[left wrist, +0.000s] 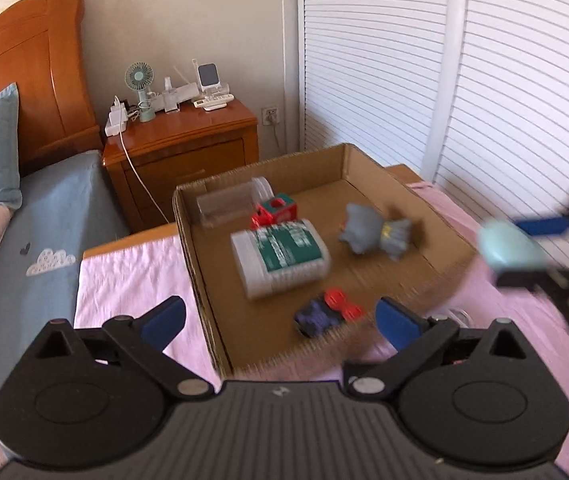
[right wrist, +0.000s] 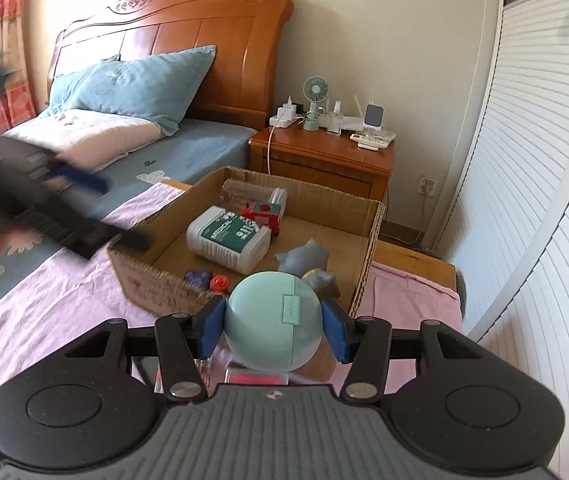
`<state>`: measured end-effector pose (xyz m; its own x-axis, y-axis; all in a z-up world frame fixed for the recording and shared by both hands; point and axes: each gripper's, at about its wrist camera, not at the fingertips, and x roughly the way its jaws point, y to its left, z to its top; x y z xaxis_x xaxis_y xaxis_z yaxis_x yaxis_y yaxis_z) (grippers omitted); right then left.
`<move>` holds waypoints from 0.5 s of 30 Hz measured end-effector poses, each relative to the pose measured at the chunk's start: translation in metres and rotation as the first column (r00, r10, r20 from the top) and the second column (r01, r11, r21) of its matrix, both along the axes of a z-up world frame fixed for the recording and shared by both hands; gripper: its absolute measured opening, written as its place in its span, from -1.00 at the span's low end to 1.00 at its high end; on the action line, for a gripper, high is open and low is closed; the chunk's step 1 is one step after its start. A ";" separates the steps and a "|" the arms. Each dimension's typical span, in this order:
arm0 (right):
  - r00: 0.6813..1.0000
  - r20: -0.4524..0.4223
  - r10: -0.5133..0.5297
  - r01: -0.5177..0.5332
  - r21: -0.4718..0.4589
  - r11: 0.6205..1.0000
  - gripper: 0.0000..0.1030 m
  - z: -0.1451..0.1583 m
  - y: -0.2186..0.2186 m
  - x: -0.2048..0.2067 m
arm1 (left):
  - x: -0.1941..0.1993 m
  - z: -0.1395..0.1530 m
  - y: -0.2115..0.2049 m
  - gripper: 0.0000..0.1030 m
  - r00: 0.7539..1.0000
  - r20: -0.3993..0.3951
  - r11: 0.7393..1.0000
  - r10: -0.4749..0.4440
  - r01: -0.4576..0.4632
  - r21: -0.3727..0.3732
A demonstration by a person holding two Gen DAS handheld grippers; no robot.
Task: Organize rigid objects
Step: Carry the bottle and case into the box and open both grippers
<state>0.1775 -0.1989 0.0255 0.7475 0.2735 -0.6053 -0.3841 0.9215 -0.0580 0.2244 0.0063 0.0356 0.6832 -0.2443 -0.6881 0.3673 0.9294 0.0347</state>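
While my right gripper [right wrist: 273,330] pinches the round mint case [right wrist: 272,322] just short of the cardboard box [right wrist: 368,272], slip is the main risk: the shell is smooth and curved, and the pads touch only its sides. Dropping it over the near wall could land it on the grey figure [right wrist: 304,264] or the white bottle [right wrist: 228,238]. My left gripper [left wrist: 280,320] hangs spread wide and empty over the box's near corner, above the small toy car [left wrist: 326,314]; the two grippers could clash.

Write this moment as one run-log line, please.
left gripper: open, empty | right gripper: shut on round mint-green plastic case | brown cardboard box: holds white bottle, toys
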 end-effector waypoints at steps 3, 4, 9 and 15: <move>1.000 -0.014 -0.009 0.009 0.019 1.000 0.12 0.003 0.001 0.022 | -0.024 0.004 0.001 0.96 1.000 0.004 1.000 0.002 -0.002 -0.014; 1.000 -0.022 -0.017 0.017 0.022 1.000 0.12 0.003 0.002 0.033 | -0.031 0.004 0.001 0.96 1.000 0.004 1.000 0.008 -0.008 -0.022; 0.996 -0.082 -0.048 0.050 0.020 0.999 0.12 -0.001 0.008 0.086 | -0.052 -0.006 0.005 0.96 1.000 -0.006 0.998 0.000 0.000 -0.059; 0.983 -0.148 -0.108 0.108 -0.011 0.994 0.12 -0.018 0.016 0.148 | -0.058 -0.024 0.005 0.96 1.000 -0.028 1.000 -0.010 0.010 -0.003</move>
